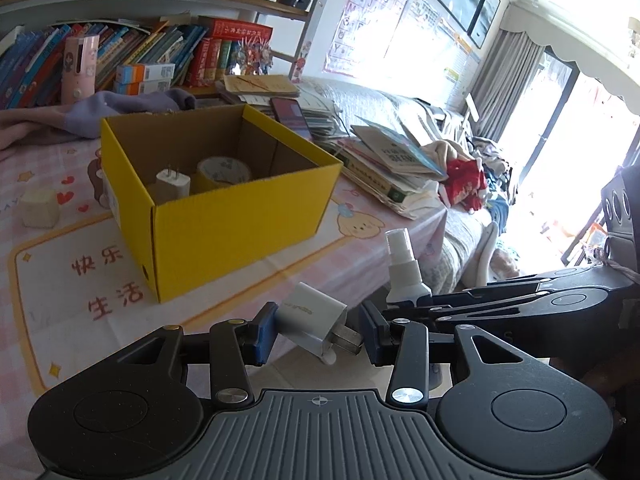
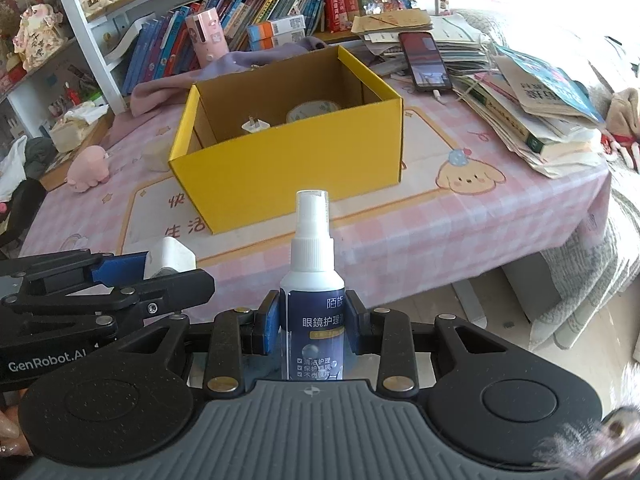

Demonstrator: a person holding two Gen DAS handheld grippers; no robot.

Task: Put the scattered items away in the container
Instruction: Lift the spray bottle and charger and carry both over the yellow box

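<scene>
An open yellow cardboard box (image 1: pixel 224 216) stands on the pink tablecloth; it also shows in the right wrist view (image 2: pixel 296 168). Inside it are a white plug adapter (image 1: pixel 173 184) and a roll of yellow tape (image 1: pixel 222 174). My left gripper (image 1: pixel 318 334) is shut on a white charger plug (image 1: pixel 310 320), held before the table's near edge. My right gripper (image 2: pixel 312 322) is shut on a white spray bottle with a dark blue label (image 2: pixel 312 280), upright, in front of the box. The bottle also shows in the left wrist view (image 1: pixel 406 268), and the charger in the right wrist view (image 2: pixel 170 258).
A white cube (image 1: pixel 38 208) sits left of the box and a pink toy (image 2: pixel 86 170) near the left edge. Stacked books (image 2: pixel 536 112) and a phone (image 2: pixel 426 62) lie at the right. A purple cloth (image 2: pixel 240 64) and bookshelves stand behind.
</scene>
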